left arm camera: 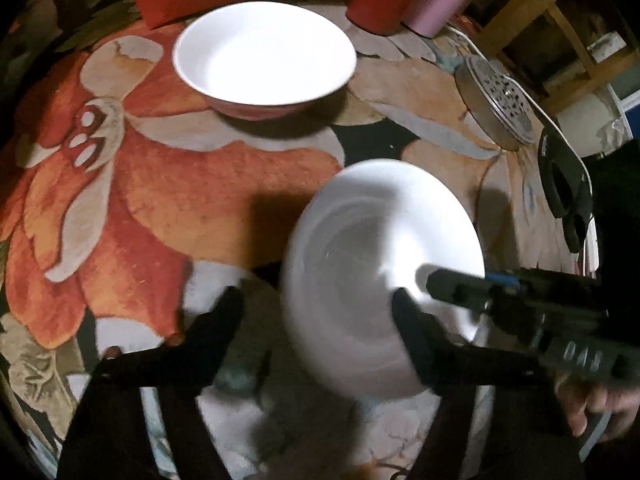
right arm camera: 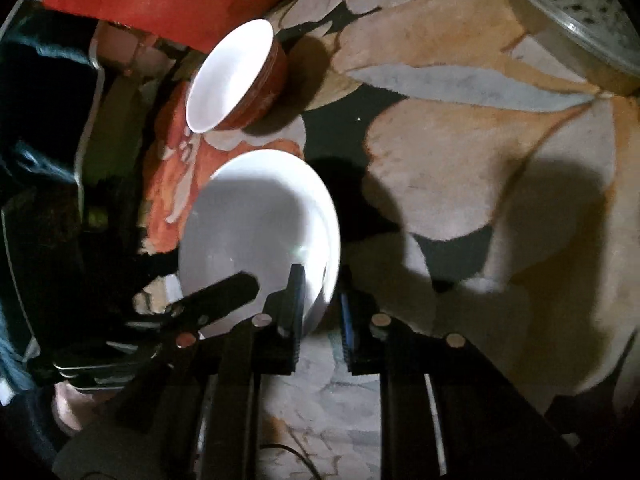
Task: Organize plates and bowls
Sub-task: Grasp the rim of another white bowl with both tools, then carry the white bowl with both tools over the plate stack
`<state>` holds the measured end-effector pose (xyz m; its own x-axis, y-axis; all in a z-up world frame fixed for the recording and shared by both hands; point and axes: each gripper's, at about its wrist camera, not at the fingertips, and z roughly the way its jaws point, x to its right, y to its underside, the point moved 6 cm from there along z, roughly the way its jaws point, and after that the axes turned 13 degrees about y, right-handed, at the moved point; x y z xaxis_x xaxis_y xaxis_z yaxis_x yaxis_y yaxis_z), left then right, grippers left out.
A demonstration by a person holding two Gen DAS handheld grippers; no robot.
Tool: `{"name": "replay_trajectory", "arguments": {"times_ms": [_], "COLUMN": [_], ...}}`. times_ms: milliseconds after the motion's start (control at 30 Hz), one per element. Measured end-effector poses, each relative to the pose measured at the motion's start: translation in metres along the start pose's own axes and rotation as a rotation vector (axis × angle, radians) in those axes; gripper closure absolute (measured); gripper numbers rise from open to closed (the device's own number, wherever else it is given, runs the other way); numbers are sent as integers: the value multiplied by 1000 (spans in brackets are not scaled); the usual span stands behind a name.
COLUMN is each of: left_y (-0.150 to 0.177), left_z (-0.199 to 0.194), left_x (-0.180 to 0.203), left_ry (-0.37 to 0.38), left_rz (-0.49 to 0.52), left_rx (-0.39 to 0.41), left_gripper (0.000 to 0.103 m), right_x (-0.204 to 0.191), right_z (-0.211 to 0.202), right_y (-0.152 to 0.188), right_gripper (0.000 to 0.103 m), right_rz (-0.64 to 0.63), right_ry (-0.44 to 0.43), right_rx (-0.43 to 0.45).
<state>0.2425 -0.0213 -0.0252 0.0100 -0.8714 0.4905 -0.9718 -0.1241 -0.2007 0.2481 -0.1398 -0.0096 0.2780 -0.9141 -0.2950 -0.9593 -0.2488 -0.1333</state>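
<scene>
We note right gripper [right arm camera: 318,288] fingers pinching rim of white plate [right arm camera: 256,232], plate tilted above floral carpet [right arm camera: 460,160]. Left gripper [left arm camera: 320,312] fingers spread, straddling plate's opposite edge; contact unclear to us through blur. Red-sided bowl [right arm camera: 236,76] sits on carpet just beyond plate. Perforated metal lid [left arm camera: 496,100] lies well apart, at right.

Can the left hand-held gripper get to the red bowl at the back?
Probably yes. The left hand-held gripper stands over the rim of the near white bowl, which the right hand-held gripper pinches. Beyond it, only bare flowered cloth lies before the red bowl.
</scene>
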Motion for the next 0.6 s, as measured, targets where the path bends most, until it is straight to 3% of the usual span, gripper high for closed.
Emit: {"name": "replay_trajectory", "arguments": {"times_ms": [33, 200, 300, 600], "left_y": [0, -1, 0, 5], "left_z": [5, 6, -2, -34], "left_x": [1, 4, 5, 38], "left_ry": [4, 5, 8, 42], "left_rz": [0, 18, 26, 84], "left_rx": [-13, 4, 24, 57], "left_gripper": [65, 80, 83, 84], "right_x": [-3, -5, -5, -2], "right_z": [0, 3, 4, -29], "right_y": [3, 4, 5, 13], "right_gripper": [84, 85, 88, 89], "right_rz": [-11, -20, -39, -24], "right_ry": [33, 106, 168, 148], "right_rx": [12, 54, 75, 118]}}
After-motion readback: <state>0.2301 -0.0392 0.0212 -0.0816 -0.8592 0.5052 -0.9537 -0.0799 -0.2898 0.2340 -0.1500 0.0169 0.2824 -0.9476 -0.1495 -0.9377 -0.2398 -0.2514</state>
